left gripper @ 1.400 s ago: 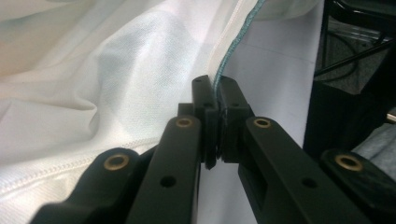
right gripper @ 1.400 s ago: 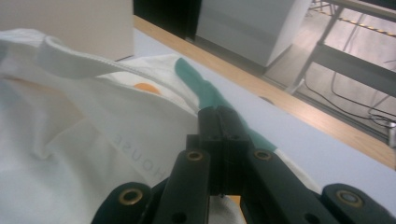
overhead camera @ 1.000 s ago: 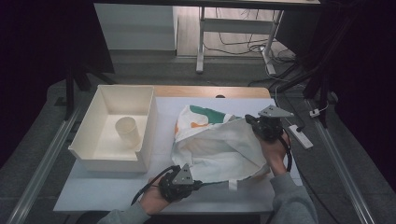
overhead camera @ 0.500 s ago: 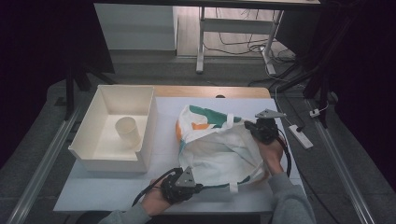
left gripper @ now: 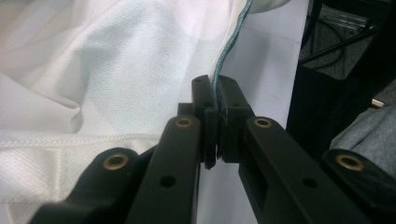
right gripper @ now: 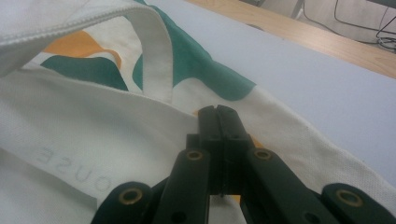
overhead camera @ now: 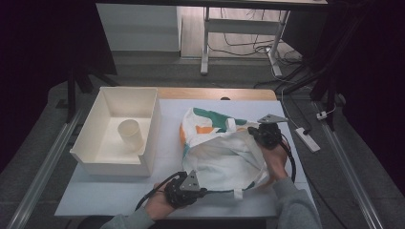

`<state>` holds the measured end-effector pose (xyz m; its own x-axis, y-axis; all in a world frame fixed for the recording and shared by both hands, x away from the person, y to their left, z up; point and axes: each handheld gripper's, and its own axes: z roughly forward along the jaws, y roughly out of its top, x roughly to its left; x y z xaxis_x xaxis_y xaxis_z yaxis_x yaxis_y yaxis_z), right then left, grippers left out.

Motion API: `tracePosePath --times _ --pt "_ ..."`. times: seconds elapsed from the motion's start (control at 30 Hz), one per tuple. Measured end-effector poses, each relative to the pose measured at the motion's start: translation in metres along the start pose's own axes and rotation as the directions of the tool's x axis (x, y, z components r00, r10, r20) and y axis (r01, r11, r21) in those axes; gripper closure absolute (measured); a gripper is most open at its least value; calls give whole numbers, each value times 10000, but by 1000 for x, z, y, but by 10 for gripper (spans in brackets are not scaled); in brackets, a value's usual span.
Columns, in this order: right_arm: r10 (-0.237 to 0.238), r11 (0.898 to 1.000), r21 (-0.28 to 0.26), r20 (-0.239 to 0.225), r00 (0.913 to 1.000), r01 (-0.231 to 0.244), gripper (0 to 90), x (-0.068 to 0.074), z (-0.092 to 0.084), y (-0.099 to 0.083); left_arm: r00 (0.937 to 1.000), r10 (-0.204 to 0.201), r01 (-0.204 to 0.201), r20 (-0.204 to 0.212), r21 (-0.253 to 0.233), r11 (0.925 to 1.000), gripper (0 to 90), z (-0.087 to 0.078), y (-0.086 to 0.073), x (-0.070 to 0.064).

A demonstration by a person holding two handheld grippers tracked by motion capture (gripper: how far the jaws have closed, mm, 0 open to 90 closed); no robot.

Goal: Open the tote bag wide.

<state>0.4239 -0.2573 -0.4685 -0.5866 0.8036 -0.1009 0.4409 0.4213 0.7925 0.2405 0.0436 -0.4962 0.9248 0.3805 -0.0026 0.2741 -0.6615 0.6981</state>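
- I have one soft white cloth tote bag with green and orange patches [overhead camera: 224, 148] lying crumpled on the pale surface [overhead camera: 119, 195], right of centre, between my two grippers.
- My left gripper [overhead camera: 203, 192] sits at the bag's near edge; in the left gripper view its fingers [left gripper: 205, 121] are pressed together on the thin teal-stitched hem [left gripper: 229, 51] of the bag.
- My right gripper [overhead camera: 255, 135] is at the bag's far right side. In the right gripper view its fingers [right gripper: 210, 140] are fully together, and they appear to pinch a fold of the white fabric, though the cloth between them is hard to make out.
- I judge the bag light and limp: it will sag, fold and drag along the surface rather than keep a shape, and woven cotton should not slip much between the fingers.
- Best holds, as I see it, are the stitched hem, the seams or the one white handle strap [right gripper: 156, 56], where the cloth is doubled and will not pull out of a pinch.
- Count: one bag, one handle strap plainly seen, two grippers.
- One cream open box [overhead camera: 155, 124] stands well apart to the left, with one cream cup [overhead camera: 130, 135] inside it.
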Motion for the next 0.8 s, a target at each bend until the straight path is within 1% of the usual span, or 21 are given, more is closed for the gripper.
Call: tracePosePath --times 0.07,0.17,0.2,0.23,0.3,0.37,0.4,0.47,0.5,0.57,0.7,0.8 --pt "24 10000 -14 -37 10000 -24 897 0 -1 0 10000 -12 12 -5 -17 10000 866 0 0 0" --pt "-100 9998 -154 -97 9999 98 887 2 -5 3 10000 -53 54 54 -118 9999 848 -1 0 2" --pt "-148 9996 -227 -102 9998 146 872 3 -6 4 9999 -111 113 103 -217 9997 825 -2 0 2" --pt "-194 9993 -315 -123 9997 190 839 4 -9 5 9998 -179 180 43 -327 9993 786 -3 0 2" --pt "-205 9987 -479 -313 9993 190 767 7 -13 7 9995 -234 223 -196 -553 9982 735 -8 2 2" --pt "-376 9978 -568 -412 9984 353 720 10 -20 10 9988 -319 289 -371 -775 9966 655 -15 4 2" --pt "-376 9972 -657 -454 9983 346 699 12 -24 11 9982 -354 310 -486 -895 9955 612 -19 5 2" --pt "-265 9955 -924 -662 9975 203 651 15 -33 13 9964 -463 382 -716 -1104 9932 552 -27 7 4" --pt "-214 9946 -1029 -775 9968 134 627 16 -37 13 9945 -602 492 -852 -1253 9909 523 -30 8 5" --pt "-253 9931 -1162 -898 9956 148 584 21 -46 13 9902 -866 708 -1096 -1410 9875 482 -35 9 9" --pt "-449 9904 -1353 -1184 9920 287 535 31 -61 12 9770 -1377 1119 -1630 -1579 9811 408 -43 13 17" --pt "-548 9907 -1313 -1533 9867 346 519 41 -67 9 9705 -1507 1180 -1884 -1741 9776 372 -50 18 21"
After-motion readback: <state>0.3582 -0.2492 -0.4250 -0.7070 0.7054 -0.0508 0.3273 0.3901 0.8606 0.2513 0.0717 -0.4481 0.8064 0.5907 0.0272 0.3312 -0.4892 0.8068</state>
